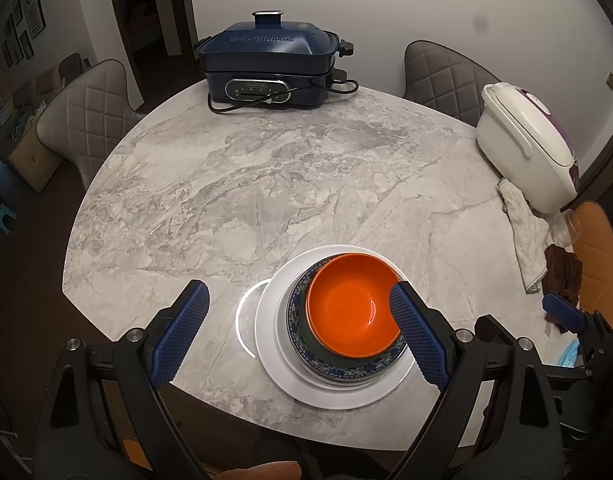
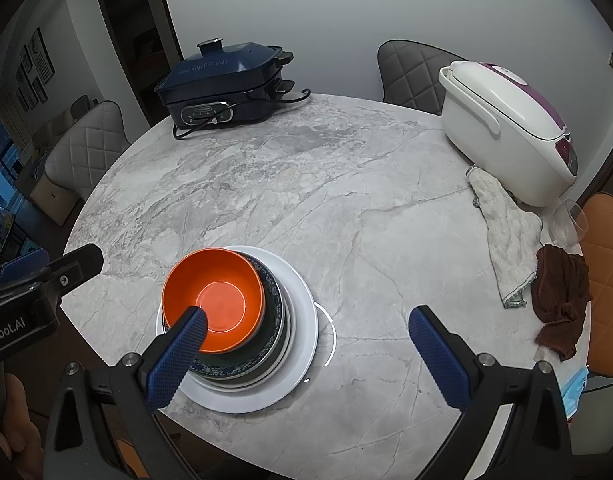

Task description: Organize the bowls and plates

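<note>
Left gripper tilted downward, jaws wide, over orange bowl

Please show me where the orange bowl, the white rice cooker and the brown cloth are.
orange bowl (image 1: 348,304): left wrist view, inner bottom of the bowl.
white rice cooker (image 2: 502,120): right wrist view, white side below the lid.
brown cloth (image 2: 560,300): right wrist view, middle of the crumpled cloth.
</note>
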`<control>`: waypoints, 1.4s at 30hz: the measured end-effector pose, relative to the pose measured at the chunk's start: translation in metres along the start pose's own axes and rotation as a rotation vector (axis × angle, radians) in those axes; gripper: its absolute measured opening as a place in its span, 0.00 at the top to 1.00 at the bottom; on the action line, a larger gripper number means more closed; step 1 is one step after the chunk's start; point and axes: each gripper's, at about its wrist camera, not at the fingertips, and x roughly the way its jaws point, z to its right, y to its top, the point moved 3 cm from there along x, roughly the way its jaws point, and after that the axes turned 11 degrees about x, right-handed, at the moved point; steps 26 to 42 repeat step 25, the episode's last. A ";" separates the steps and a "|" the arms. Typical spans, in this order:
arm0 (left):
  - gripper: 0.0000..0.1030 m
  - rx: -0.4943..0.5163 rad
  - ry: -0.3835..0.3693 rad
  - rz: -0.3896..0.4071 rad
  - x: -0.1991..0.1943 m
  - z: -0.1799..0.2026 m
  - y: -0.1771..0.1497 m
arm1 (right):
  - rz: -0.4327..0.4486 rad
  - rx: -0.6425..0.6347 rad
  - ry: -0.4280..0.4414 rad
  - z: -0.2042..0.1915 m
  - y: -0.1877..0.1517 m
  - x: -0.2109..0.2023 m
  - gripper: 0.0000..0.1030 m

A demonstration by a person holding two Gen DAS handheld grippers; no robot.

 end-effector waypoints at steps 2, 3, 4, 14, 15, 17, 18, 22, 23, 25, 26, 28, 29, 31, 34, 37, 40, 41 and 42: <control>0.11 0.000 -0.001 -0.001 0.001 0.001 0.001 | 0.000 0.001 0.000 0.000 0.000 0.000 0.00; 0.11 0.001 -0.003 -0.001 0.001 0.000 0.002 | -0.001 0.001 0.000 0.000 0.000 0.000 0.00; 0.11 0.001 -0.006 0.000 0.001 0.000 0.002 | -0.002 0.000 0.000 0.000 0.001 0.001 0.00; 0.11 0.005 -0.001 0.015 0.007 -0.001 0.010 | -0.005 -0.002 0.000 0.000 0.002 0.003 0.00; 0.11 0.006 0.001 0.023 0.007 -0.001 0.010 | -0.005 -0.001 0.000 0.000 0.002 0.003 0.00; 0.11 0.008 -0.001 0.030 0.006 -0.001 0.011 | -0.006 -0.002 0.000 0.000 0.002 0.003 0.00; 0.11 0.010 0.000 0.033 0.006 -0.001 0.011 | -0.006 -0.002 0.000 0.000 0.002 0.003 0.00; 0.11 0.007 -0.002 0.032 0.006 -0.001 0.011 | -0.007 -0.003 0.000 0.000 0.003 0.005 0.00; 0.11 0.007 -0.001 0.032 0.006 -0.001 0.011 | -0.008 -0.003 0.000 0.001 0.003 0.006 0.00; 0.11 0.010 -0.003 0.033 0.007 -0.001 0.011 | -0.009 -0.003 0.000 0.001 0.003 0.006 0.00; 0.11 0.010 -0.003 0.033 0.007 -0.001 0.011 | -0.009 -0.003 0.000 0.001 0.003 0.006 0.00; 0.11 0.010 -0.003 0.033 0.007 -0.001 0.011 | -0.009 -0.003 0.000 0.001 0.003 0.006 0.00; 0.11 0.010 -0.003 0.033 0.007 -0.001 0.011 | -0.009 -0.003 0.000 0.001 0.003 0.006 0.00; 0.11 0.010 -0.003 0.033 0.007 -0.001 0.011 | -0.009 -0.003 0.000 0.001 0.003 0.006 0.00; 0.11 0.010 -0.003 0.033 0.007 -0.001 0.011 | -0.009 -0.003 0.000 0.001 0.003 0.006 0.00; 0.11 0.010 -0.003 0.033 0.007 -0.001 0.011 | -0.009 -0.003 0.000 0.001 0.003 0.006 0.00; 0.11 0.010 -0.003 0.033 0.007 -0.001 0.011 | -0.009 -0.003 0.000 0.001 0.003 0.006 0.00; 0.11 0.010 -0.003 0.033 0.007 -0.001 0.011 | -0.009 -0.003 0.000 0.001 0.003 0.006 0.00; 0.11 0.010 -0.003 0.033 0.007 -0.001 0.011 | -0.009 -0.003 0.000 0.001 0.003 0.006 0.00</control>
